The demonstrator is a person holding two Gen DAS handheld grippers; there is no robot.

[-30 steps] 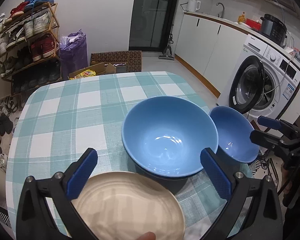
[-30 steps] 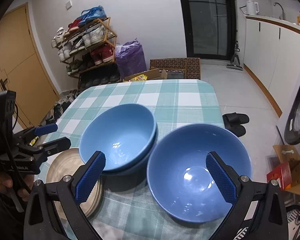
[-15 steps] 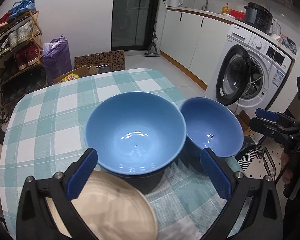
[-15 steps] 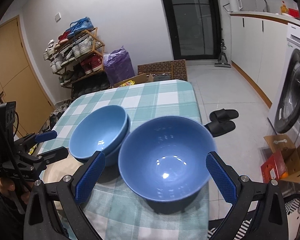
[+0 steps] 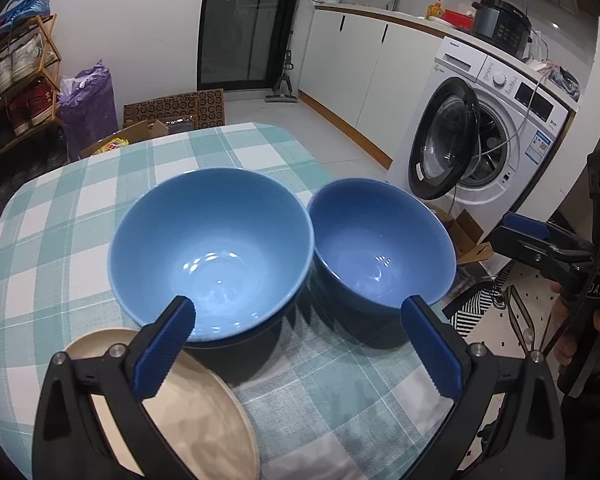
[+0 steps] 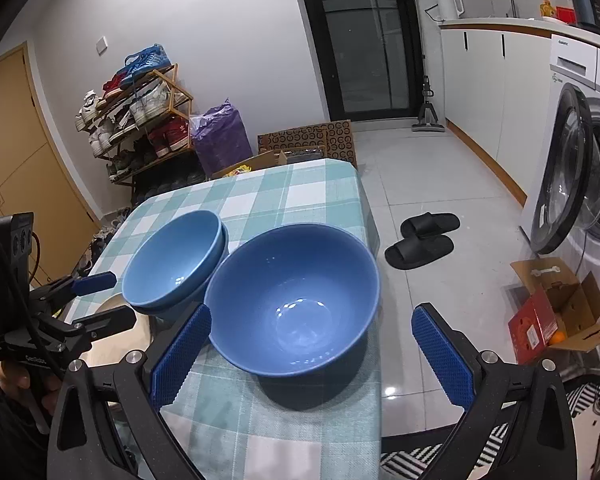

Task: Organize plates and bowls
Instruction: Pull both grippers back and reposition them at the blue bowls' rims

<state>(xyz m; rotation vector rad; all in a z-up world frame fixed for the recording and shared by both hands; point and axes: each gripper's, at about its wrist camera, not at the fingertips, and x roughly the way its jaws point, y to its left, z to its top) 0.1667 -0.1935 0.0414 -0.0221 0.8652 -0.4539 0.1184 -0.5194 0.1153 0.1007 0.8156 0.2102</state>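
A checked cloth (image 5: 80,208) is covering the table; two blue bowls (image 5: 212,256) and a beige plate (image 5: 204,432) are sitting mid-frame; both the left gripper (image 5: 296,344) and the right gripper (image 6: 310,346) are gaping wide, empty; a washer (image 5: 496,136) is standing at right.

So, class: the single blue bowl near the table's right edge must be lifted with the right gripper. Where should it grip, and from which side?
Probably the near rim of the single blue bowl, approached from above with one finger inside and one outside. It stands upright and looks too wide to span; the right gripper is open, already facing that side. The far-left rim crowds the stacked bowls.
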